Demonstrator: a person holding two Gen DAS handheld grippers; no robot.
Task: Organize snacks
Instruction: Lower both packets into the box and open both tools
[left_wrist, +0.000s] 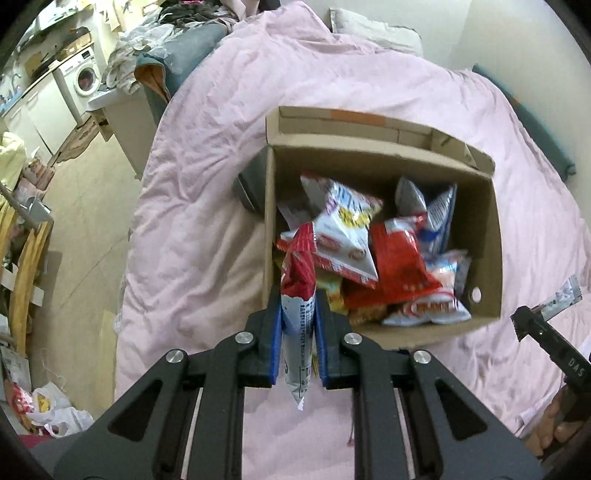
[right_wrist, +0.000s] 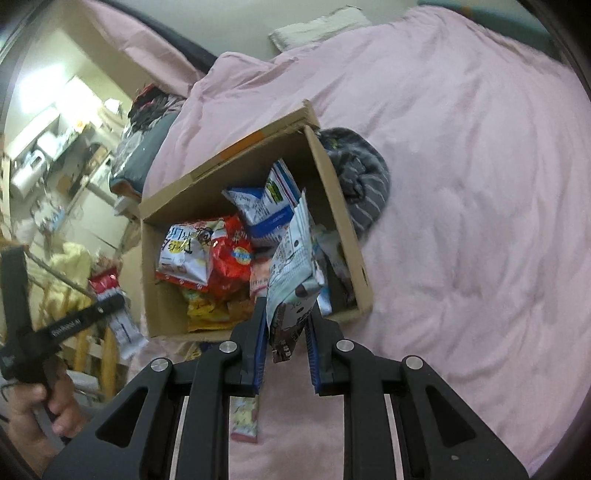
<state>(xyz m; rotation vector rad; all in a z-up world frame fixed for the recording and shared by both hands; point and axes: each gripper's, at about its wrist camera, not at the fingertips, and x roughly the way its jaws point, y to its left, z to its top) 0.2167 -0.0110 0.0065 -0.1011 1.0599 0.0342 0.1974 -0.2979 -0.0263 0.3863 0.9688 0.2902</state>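
— Looking along the left gripper (left_wrist: 297, 325), what do its fingers have?

— They are closed on a red-and-white snack packet (left_wrist: 297, 295), pinched at its middle. Its red end points toward 12 o'clock, over the near left corner of the cardboard box (left_wrist: 493, 236), and its white end hangs back toward 6 o'clock, above the pink quilt (left_wrist: 207, 177).

— And the right gripper (right_wrist: 286, 325)?

— Its fingers sit a little wider apart, gripping a pale blue-and-white snack packet (right_wrist: 295, 258) that has a dark lower end. The packet rises toward 12 o'clock, above the near edge of the box.

— Where is the box?

— On the quilt-covered bed, open at the top. Inside lies a loose heap of snack bags (left_wrist: 373, 254): red ones, white ones with yellow print, blue-and-white ones toward the far right corner, and yellow ones under the heap near the front wall.

— Anything else close by?

— A grey striped cloth bundle (right_wrist: 364, 177) is touching the box's outer wall, at 1 o'clock in the right wrist view. A small pink snack packet (right_wrist: 243, 421) lies on the quilt at 6 o'clock, partly hidden behind the right gripper.

— Can each gripper see the other?

— Yes, each appears at the frame edge, held by a hand, with its packet in its fingers.
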